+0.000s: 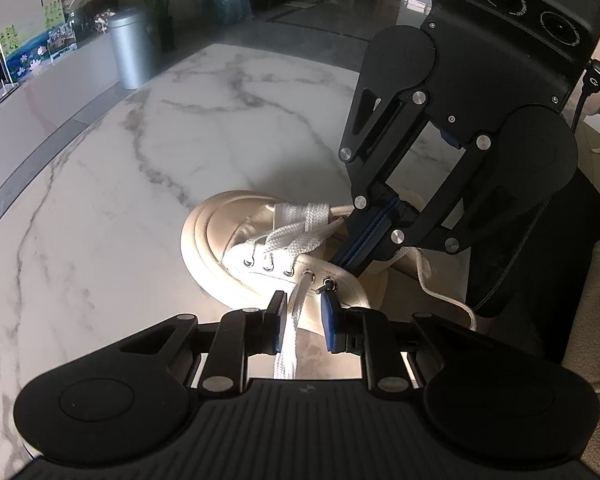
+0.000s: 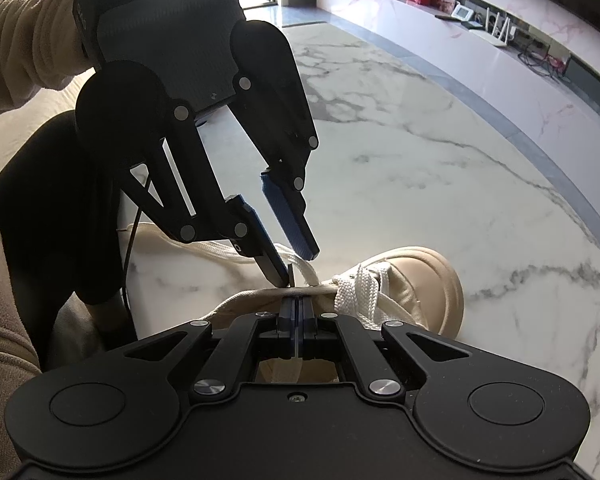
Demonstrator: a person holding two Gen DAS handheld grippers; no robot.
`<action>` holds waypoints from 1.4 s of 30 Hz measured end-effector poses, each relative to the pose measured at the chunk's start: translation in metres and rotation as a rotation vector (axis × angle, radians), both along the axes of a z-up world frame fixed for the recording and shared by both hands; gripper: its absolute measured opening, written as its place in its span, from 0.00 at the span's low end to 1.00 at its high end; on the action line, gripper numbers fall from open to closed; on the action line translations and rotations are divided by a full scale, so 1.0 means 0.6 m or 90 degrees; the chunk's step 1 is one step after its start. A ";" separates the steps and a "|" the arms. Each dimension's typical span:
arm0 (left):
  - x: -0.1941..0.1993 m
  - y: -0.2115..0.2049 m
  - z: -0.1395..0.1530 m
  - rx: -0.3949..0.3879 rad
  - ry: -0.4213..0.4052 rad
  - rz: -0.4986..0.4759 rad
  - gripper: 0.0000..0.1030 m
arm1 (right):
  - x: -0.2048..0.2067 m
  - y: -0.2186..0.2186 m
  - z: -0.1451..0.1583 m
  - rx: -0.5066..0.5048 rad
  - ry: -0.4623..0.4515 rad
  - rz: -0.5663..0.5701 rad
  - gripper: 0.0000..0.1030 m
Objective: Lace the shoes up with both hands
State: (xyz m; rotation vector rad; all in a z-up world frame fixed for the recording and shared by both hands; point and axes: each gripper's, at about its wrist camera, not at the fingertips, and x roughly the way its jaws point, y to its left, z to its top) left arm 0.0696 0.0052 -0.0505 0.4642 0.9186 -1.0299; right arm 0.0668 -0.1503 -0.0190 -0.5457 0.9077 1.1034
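Both fisheye views were sharp at the centre and bent strongly toward dark, rounded corners. Daylight fell from the far side of the room, leaving a pale glare on the marble tabletop (image 1: 148, 184) and the tabletop in the right view (image 2: 400, 152). The near black gripper bodies sat in deep shadow, almost featureless.

Beige shoe (image 1: 208, 240) on its sole, toe away; white lace (image 1: 296, 232) crisscrossed, half threaded.

Glossy veined marble table (image 1: 100, 208), woven cloth lace (image 1: 290, 332), matt beige canvas shoe (image 2: 428, 280).
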 end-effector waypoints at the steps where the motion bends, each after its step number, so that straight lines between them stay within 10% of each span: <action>1: -0.001 0.000 0.000 0.001 -0.002 0.001 0.16 | 0.000 -0.001 0.000 0.001 0.000 -0.001 0.00; 42: 0.008 -0.020 0.005 0.004 -0.015 -0.149 0.03 | 0.002 -0.022 -0.007 0.035 0.011 -0.024 0.01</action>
